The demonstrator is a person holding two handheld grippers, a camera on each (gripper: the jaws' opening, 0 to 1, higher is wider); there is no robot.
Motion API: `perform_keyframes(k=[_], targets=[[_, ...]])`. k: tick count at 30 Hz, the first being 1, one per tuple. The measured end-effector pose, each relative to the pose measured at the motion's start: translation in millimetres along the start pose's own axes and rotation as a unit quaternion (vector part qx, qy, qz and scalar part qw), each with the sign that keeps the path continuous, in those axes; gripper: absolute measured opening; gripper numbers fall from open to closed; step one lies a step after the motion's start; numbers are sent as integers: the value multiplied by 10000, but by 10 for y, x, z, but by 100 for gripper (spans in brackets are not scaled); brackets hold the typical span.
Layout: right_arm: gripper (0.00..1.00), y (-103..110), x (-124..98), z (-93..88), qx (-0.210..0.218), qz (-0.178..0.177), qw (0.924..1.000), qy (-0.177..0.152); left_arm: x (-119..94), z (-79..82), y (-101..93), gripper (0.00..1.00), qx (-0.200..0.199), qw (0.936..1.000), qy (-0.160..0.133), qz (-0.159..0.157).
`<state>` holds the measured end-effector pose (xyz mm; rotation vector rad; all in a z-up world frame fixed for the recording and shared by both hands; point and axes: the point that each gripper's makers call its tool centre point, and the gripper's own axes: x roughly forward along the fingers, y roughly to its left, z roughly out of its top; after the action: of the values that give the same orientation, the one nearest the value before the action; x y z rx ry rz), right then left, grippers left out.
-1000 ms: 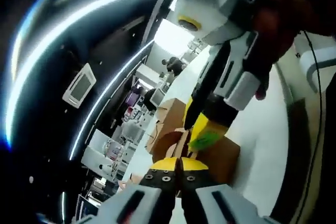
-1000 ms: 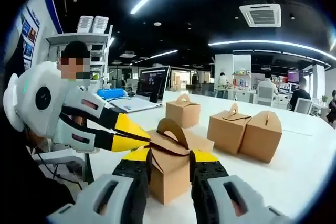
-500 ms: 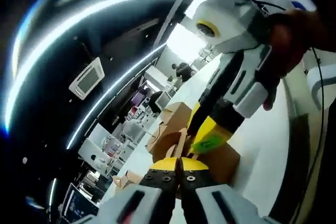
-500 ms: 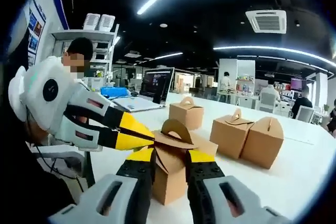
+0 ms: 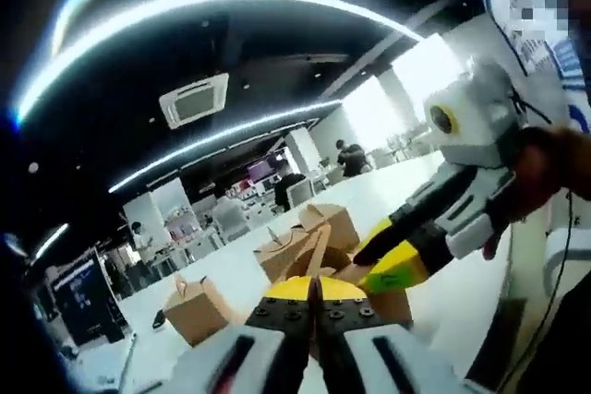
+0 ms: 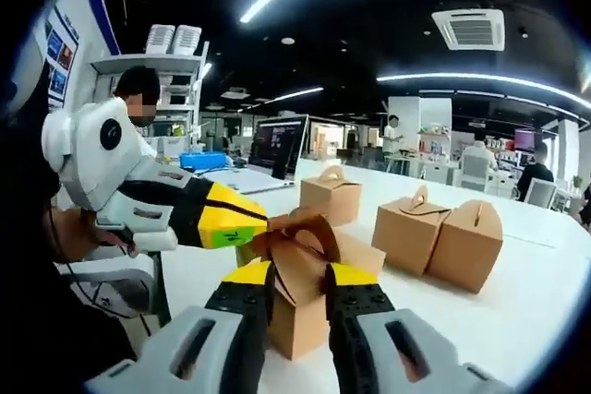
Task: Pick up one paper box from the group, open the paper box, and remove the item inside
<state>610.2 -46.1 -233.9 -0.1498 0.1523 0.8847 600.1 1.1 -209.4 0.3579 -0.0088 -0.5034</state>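
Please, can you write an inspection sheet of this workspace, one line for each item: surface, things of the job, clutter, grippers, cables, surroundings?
Surface: white table, bare in the front part.
Job's things: held paper box, its handle flap pulled towards the left gripper; three closed paper boxes stand behind it.
Clutter: a monitor and a blue object at the table's far end.
Grippers: right gripper clamps the held box at both sides; left gripper is shut on the handle flap.
Cables: a thin dark cable hangs by the right gripper, in the left gripper view.
Surroundings: open office, ceiling light strips, air-conditioning vent, shelf, people in the distance.
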Motion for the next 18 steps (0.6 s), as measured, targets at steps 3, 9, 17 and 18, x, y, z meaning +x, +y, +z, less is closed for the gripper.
perform_keyframes(k=[3,9,17,18], targets=[[23,6,1,3,7,-4,10000,1,-30,13,57,3,-516,9985,-156,71],[23,2,3,2,26,1,10000,48,-55,17,132,3,-1882,9815,-353,-54],[23,-1,1,12,47,19,10000,19,-105,-19,280,3,-3899,9183,-668,-177],[23,0,1,11,54,23,10000,33,-112,-23,289,3,-4038,9121,-679,-198]])
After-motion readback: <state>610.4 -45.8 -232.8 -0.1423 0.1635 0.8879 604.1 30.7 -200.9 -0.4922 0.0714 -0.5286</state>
